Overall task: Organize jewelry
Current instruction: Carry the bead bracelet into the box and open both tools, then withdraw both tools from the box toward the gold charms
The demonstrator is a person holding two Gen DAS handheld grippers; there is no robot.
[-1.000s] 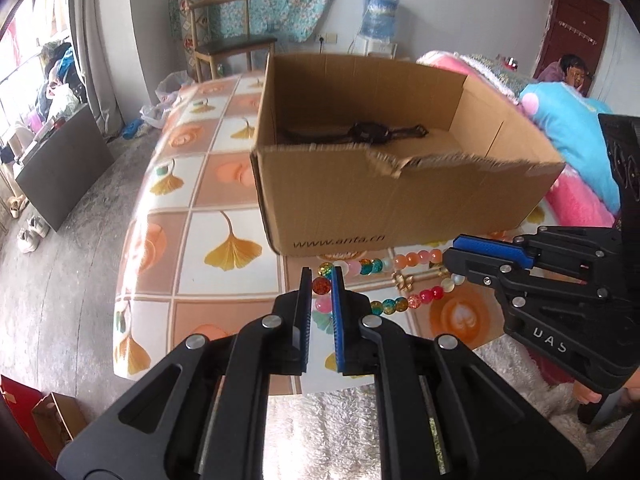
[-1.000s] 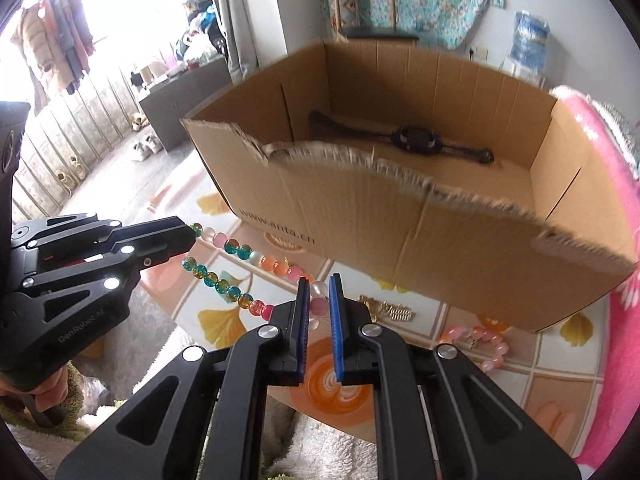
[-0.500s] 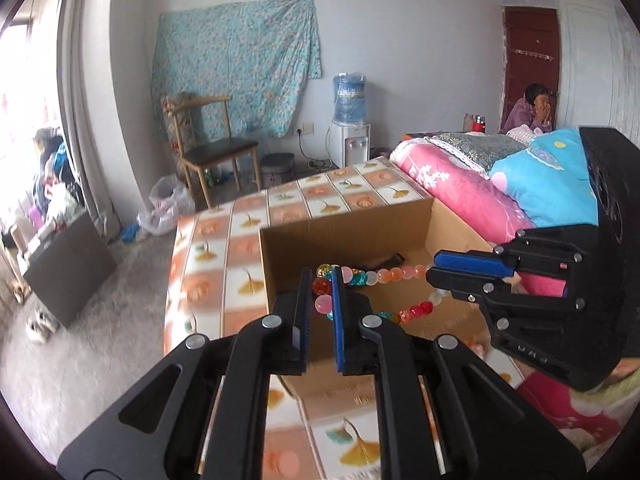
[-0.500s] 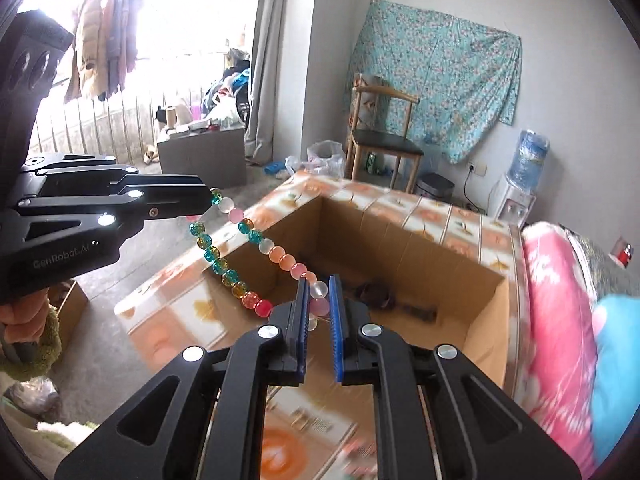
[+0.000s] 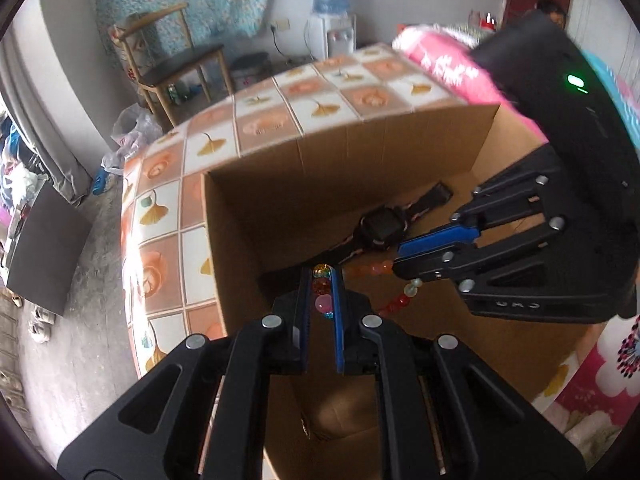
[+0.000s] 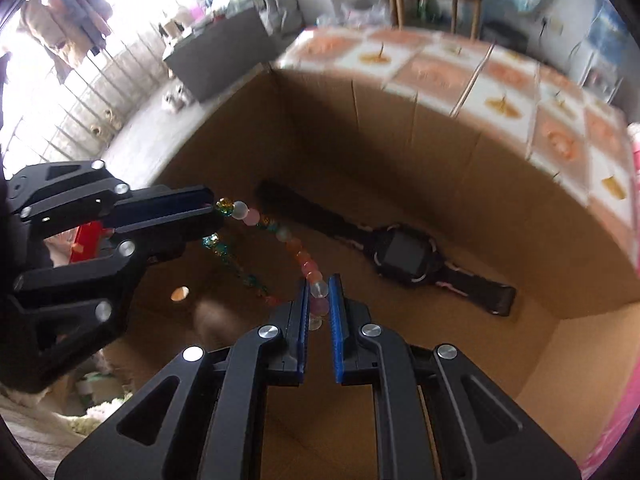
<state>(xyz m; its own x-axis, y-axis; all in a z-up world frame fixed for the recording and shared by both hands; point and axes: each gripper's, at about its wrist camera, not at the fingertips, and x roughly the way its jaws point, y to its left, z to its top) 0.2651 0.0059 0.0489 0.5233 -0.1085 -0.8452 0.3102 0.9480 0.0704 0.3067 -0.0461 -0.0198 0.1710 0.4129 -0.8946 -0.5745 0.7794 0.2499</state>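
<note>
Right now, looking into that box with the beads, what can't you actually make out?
- Left wrist view: the near floor of the cardboard box is hidden by the left gripper.
- Right wrist view: the bead necklace is blurred; bead count unclear.
- Both views: the watch screen is dark and unreadable.

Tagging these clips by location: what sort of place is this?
Likely a lived-in bedroom at home: pink bedding beside the tiled-pattern table, a wooden chair, and a water dispenser against the wall.

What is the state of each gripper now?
Left gripper: closed on the bead necklace.
Right gripper: closed on the same necklace, above the box.
</note>
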